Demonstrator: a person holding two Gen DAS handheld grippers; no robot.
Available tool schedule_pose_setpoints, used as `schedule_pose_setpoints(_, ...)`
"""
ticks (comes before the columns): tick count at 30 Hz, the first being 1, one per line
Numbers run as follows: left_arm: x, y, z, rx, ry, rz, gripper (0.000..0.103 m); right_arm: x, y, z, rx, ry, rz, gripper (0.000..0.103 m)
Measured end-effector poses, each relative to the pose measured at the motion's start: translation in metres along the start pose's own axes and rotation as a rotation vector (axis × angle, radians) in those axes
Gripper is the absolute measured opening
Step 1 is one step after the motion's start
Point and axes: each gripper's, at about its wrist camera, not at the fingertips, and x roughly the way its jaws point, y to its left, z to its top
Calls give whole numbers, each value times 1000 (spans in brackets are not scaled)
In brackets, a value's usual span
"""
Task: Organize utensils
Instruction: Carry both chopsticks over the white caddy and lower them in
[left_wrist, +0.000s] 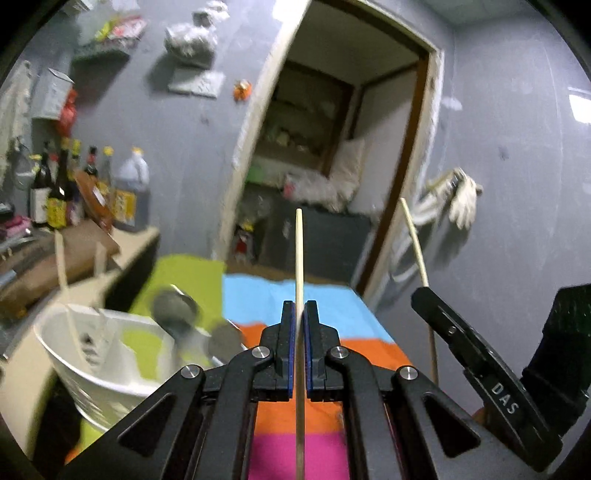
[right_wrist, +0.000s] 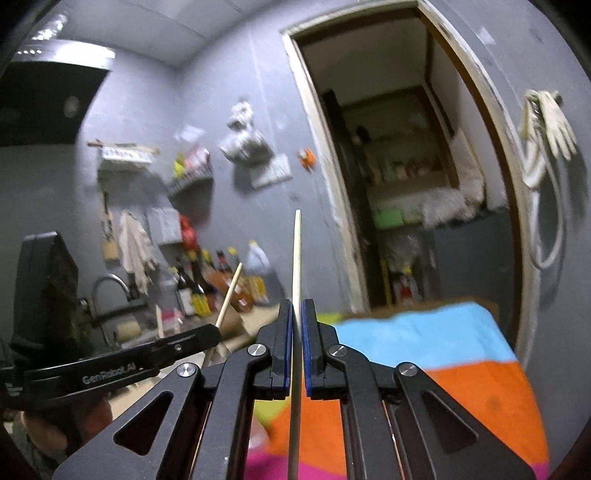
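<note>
Two chopsticks in the air, one in each of your grippers. Your left gripper (left_wrist: 299, 314) has its two blue-padded fingers pinched on a pale chopstick (left_wrist: 299, 254) that runs straight up the middle of the left wrist view, tip pointing at the doorway (left_wrist: 332, 147). Your right gripper (right_wrist: 295, 314) does the same in its own view: two fingers pressed onto a second chopstick (right_wrist: 296, 254), upright, tip against the grey wall.

Each camera catches the other tool too. In the left view your right gripper (left_wrist: 424, 293) comes in from the right edge with its chopstick (left_wrist: 415, 243) poking up past its tip. In the right view your left gripper (right_wrist: 216, 332) reaches in from the left, its chopstick (right_wrist: 231, 291) angled up and to the right.

Down to the left, a white holder (left_wrist: 74, 350) sits by the cloth's edge with two more pale chopsticks (left_wrist: 61, 266) standing in it, and two blurred round metal utensil heads (left_wrist: 175, 304) lean over its rim. I can't tell what those two are.

Beneath both grippers lies a striped cloth (left_wrist: 332, 299): four colours, green, blue, orange, pink. On the counter (left_wrist: 125, 254) at left stands a cluster of sauce bottles (left_wrist: 59, 192), too blurred to count. One pair of pale gloves (right_wrist: 550, 125) hangs right of the door.
</note>
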Motion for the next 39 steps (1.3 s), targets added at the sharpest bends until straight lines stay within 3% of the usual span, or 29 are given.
schedule_pose_setpoints(10, -26, 86, 43, -83, -158, 142, 2, 68, 41, 17, 89, -64, 193, 3)
schedule_pose_setpoints(16, -35, 125, 48, -112, -219, 222, 2, 99, 54, 5, 134, -66, 223, 3)
schedule_pose_setpoints(21, -33, 147, 49, -116, -268, 285, 2, 112, 59, -3, 155, -100, 186, 3)
schedule_pose_setpoints(32, -19, 163, 31, -206, -320, 312, 2, 121, 67, -23, 105, -145, 68, 3)
schedule_pose_setpoints(39, -12, 151, 19, -145, -331, 325, 2, 124, 76, -35, 34, -165, 22, 3)
